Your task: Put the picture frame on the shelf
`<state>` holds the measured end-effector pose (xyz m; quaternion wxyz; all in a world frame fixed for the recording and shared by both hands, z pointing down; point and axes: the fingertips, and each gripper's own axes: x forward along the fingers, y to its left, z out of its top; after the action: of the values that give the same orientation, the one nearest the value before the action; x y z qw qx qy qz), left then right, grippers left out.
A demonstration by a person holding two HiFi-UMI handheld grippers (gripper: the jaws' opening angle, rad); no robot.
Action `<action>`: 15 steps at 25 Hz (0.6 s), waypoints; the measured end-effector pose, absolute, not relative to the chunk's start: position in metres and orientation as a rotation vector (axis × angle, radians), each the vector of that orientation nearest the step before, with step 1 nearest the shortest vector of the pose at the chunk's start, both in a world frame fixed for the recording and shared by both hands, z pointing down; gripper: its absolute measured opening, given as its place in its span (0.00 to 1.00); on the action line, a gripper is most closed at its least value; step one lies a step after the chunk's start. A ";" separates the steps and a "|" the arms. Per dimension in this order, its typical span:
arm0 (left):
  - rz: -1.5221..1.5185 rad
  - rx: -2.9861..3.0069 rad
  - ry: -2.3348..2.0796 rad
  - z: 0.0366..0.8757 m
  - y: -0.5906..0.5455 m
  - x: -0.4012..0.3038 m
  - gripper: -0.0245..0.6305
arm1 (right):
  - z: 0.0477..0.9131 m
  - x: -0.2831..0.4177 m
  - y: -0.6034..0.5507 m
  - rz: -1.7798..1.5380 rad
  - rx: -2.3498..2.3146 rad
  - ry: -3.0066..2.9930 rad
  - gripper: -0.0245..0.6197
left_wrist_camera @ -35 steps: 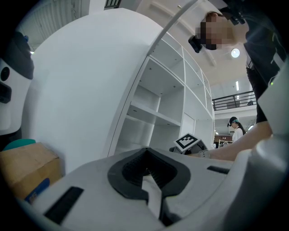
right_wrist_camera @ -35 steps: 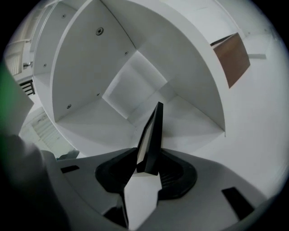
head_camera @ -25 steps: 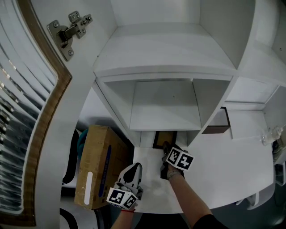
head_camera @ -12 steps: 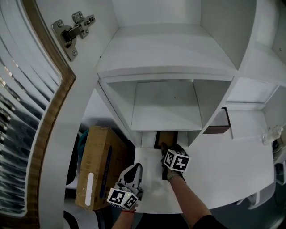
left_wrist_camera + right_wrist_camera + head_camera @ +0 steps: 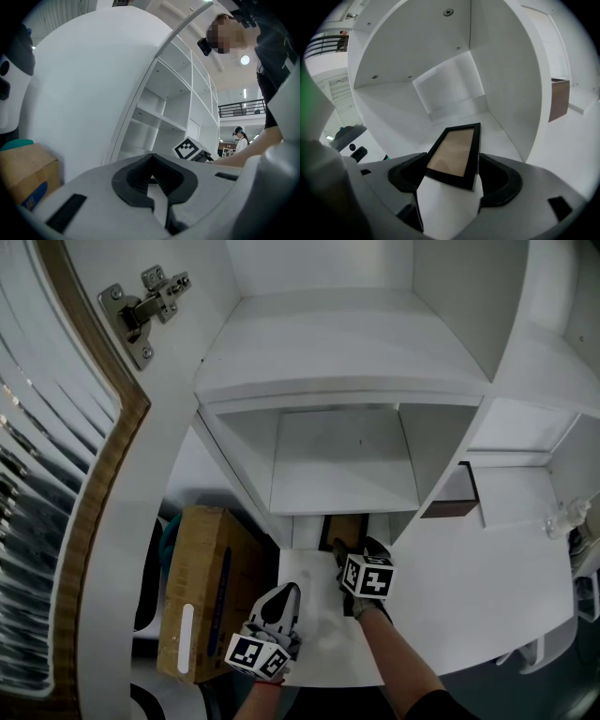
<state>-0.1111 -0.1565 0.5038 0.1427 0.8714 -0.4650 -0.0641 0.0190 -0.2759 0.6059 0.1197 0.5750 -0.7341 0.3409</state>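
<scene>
The picture frame [image 5: 345, 529], black-edged with a tan face, lies flat on the floor of the lowest shelf compartment [image 5: 309, 532]. In the right gripper view the picture frame [image 5: 454, 150] has its near end between my jaws. My right gripper [image 5: 349, 549] is at the compartment's mouth, its jaws opening wide, and the pads [image 5: 499, 180] stand off the frame's edges. My left gripper [image 5: 280, 596] hangs lower left over the white surface, shut and empty. The left gripper [image 5: 152, 180] points at the white shelf side.
A cardboard box [image 5: 202, 587] stands left of the shelf unit. A door with fluted glass [image 5: 37, 474] and a metal hinge [image 5: 141, 301] swings open at the left. A dark brown panel [image 5: 452, 498] sits in the compartment to the right. White tabletop [image 5: 469, 596] lies at the right.
The right gripper's jaws have spread apart off the frame and the gripper has drawn slightly back. The frame stays lying on the shelf floor. The left gripper has not moved.
</scene>
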 end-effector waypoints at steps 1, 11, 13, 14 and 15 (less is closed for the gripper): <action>-0.184 2.515 -1.339 0.503 -0.156 -0.111 0.04 | 0.604 0.019 -0.275 0.990 1.679 -2.154 0.53; -0.176 2.523 -1.306 0.504 -0.160 -0.098 0.04 | 0.576 0.011 -0.252 0.587 1.571 -2.272 0.39; -0.176 2.529 -1.296 0.505 -0.163 -0.093 0.04 | 0.575 0.016 -0.249 0.568 1.580 -2.270 0.18; -0.172 2.532 -1.292 0.505 -0.164 -0.091 0.04 | 0.576 0.017 -0.247 0.579 1.580 -2.271 0.12; -0.170 2.533 -1.290 0.506 -0.166 -0.089 0.04 | 0.577 0.019 -0.244 0.590 1.575 -2.272 0.09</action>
<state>-0.0889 -0.1655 0.5063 0.1465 0.8799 -0.4482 -0.0591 0.0188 -0.2442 0.5772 0.1568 0.5504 -0.7937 0.2062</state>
